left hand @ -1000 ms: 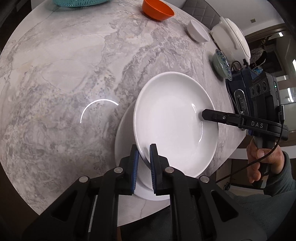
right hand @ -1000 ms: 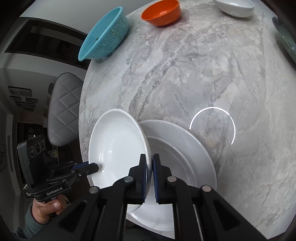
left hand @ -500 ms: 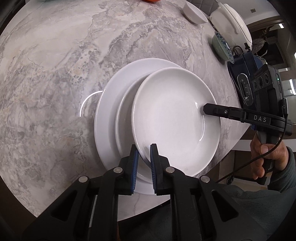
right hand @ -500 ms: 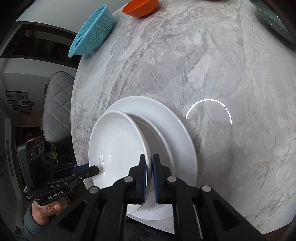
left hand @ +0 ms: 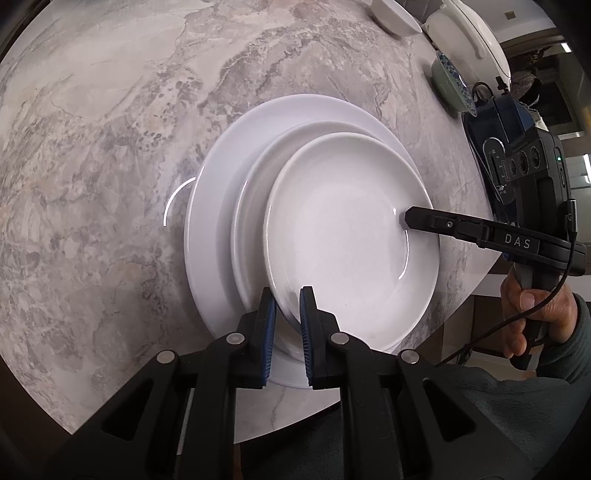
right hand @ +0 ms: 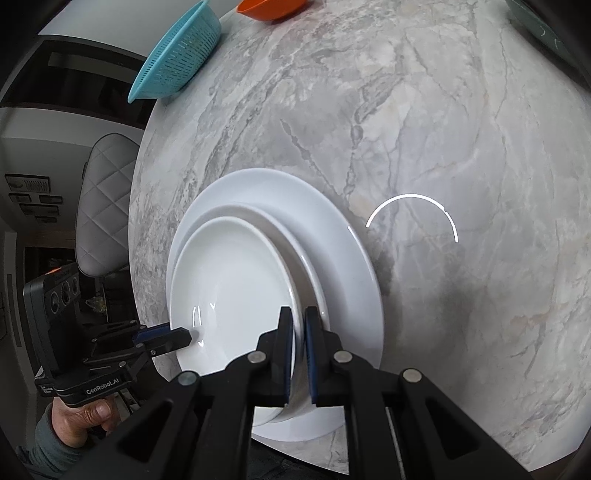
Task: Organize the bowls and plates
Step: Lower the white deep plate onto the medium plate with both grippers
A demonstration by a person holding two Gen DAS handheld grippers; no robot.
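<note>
Two handheld grippers pinched the same white bowl from opposite sides of its rim. The left gripper had its blue-padded fingers closed on the rim nearest its own camera. The right gripper was closed the same way on the opposite rim.

The bowl sat tilted over a stack of two white plates: a smaller plate on a larger plate. The stack rested on a round grey marble table, close to the edge nearest the person. Whether the bowl touched the smaller plate could not be told.

From the left wrist camera, the right gripper appeared side-on, reaching in from the table's right edge, with a hand in a grey-green sleeve around its handle. Only this view showed a small white bowl, a white lidded pot and a green patterned bowl along the table's far right edge.

From the right wrist camera, the left gripper entered from the table's left edge, its top finger lying on the bowl's inner surface, with a hand below. Only this view showed a turquoise colander and an orange bowl at the far edge, and a grey quilted chair beyond the left edge.
</note>
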